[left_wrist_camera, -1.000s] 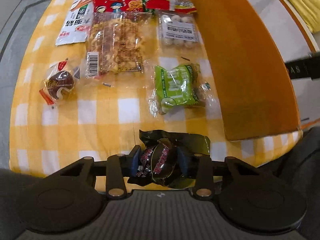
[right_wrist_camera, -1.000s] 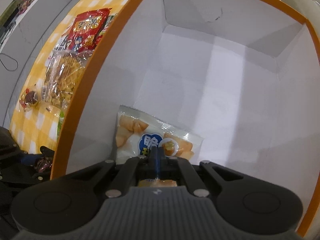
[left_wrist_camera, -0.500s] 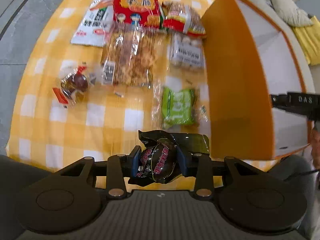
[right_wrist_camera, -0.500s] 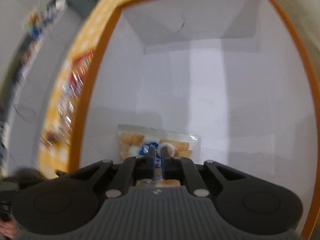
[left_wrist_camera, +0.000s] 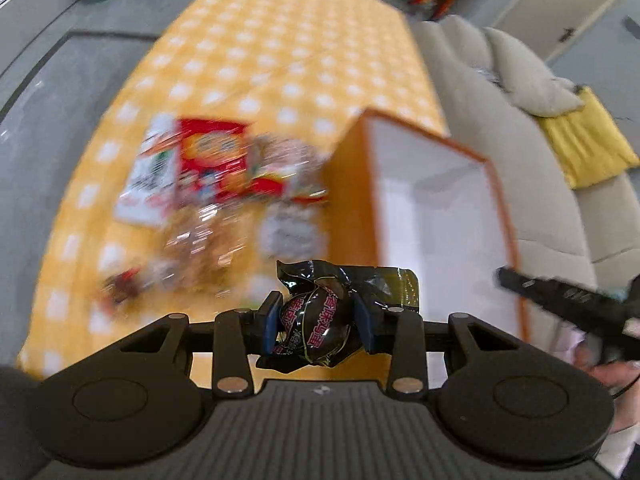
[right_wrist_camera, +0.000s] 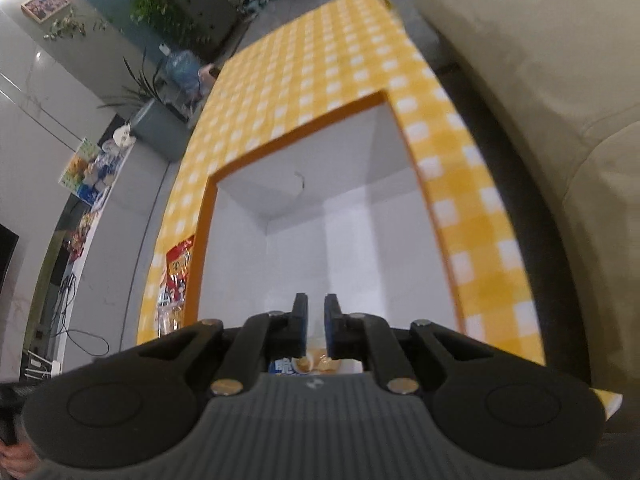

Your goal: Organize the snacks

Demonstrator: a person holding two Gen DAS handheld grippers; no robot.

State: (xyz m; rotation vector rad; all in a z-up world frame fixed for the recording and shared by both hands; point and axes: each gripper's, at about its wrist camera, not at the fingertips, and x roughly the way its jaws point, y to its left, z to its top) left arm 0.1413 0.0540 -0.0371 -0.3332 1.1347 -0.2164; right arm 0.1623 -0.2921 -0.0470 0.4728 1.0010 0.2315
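My left gripper [left_wrist_camera: 316, 322] is shut on a black snack packet [left_wrist_camera: 320, 316] with pink lettering and holds it in the air beside the orange box [left_wrist_camera: 348, 200]. Several blurred snack packs [left_wrist_camera: 212, 184] lie on the yellow checked tablecloth [left_wrist_camera: 280, 52] left of the box. My right gripper [right_wrist_camera: 316, 320] hangs over the box's white inside [right_wrist_camera: 320, 248] with its jaws a small gap apart and nothing between them. A white-and-blue snack bag [right_wrist_camera: 304, 365] lies on the box floor, mostly hidden under the gripper.
A beige sofa [left_wrist_camera: 520, 92] with a yellow cushion [left_wrist_camera: 588, 140] stands right of the table. The right gripper's body [left_wrist_camera: 568, 296] crosses the left wrist view at the box's near right corner. A red snack pack [right_wrist_camera: 178, 268] shows left of the box wall.
My left gripper has risen and tilted up with the black packet. My right gripper has let go of the white-and-blue bag, opened slightly and lifted up out of the box.
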